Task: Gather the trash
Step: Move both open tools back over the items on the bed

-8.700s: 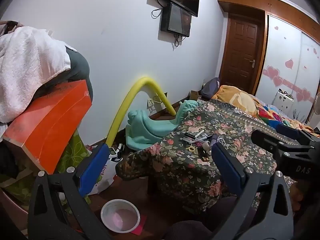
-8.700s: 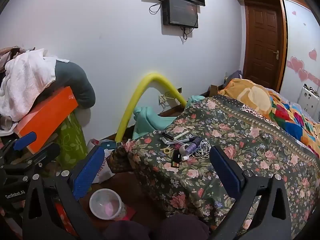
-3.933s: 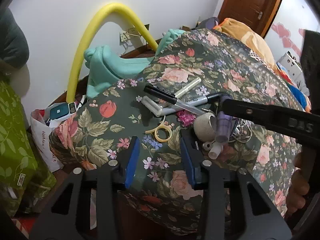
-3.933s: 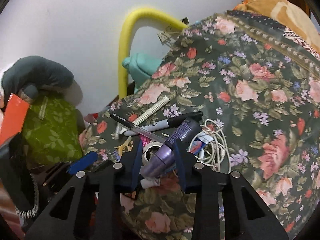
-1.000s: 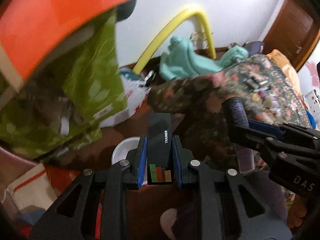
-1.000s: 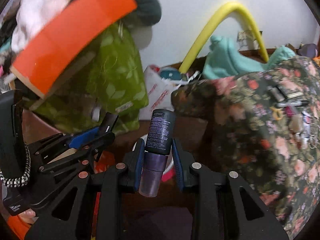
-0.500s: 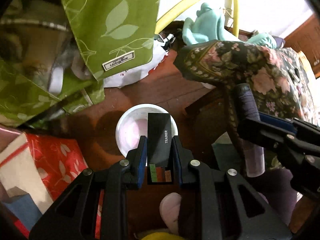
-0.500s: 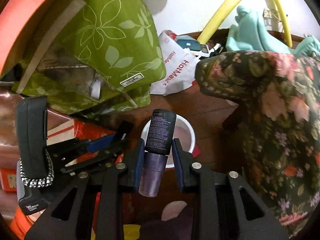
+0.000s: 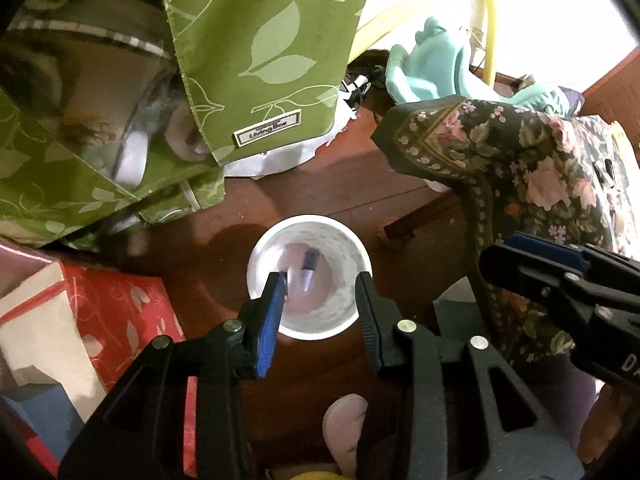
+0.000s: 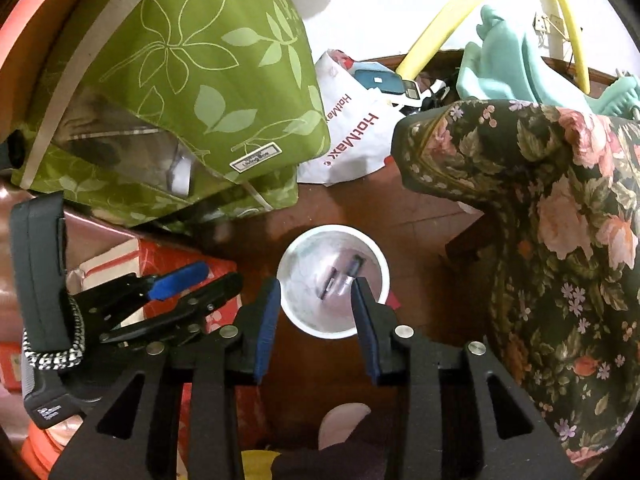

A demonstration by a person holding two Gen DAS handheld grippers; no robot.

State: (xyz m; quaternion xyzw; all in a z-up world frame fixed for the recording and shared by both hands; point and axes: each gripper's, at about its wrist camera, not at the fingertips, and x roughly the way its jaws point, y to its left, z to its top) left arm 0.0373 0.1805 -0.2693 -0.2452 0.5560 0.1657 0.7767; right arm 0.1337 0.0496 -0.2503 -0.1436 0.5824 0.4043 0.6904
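A white round bin (image 9: pixel 344 236) stands on the brown floor, straight below both grippers. A purple bottle (image 9: pixel 306 270) lies at its bottom, with a small black box (image 10: pixel 326 284) beside it. In the right wrist view the bin (image 10: pixel 296 276) shows the bottle (image 10: pixel 350 268) too. My left gripper (image 9: pixel 320 292) hangs over the bin, its jaws opening with nothing between them. My right gripper (image 10: pixel 316 300) also hangs over it, jaws opening and empty. Each gripper shows in the other's view: the right one (image 9: pixel 560 276) and the left one (image 10: pixel 188 284).
A green leaf-patterned bag (image 10: pixel 192 80) bulges at the upper left. The corner of a floral cloth (image 10: pixel 560 200) hangs down on the right. A red patterned box (image 9: pixel 120 320) lies left of the bin, a white shopping bag (image 10: pixel 352 140) behind it. A pale slipper (image 9: pixel 344 420) sits below.
Both grippers came down over the bin and let go: the black box has left the left jaws, the purple bottle the right jaws. Both lie in the bin now.
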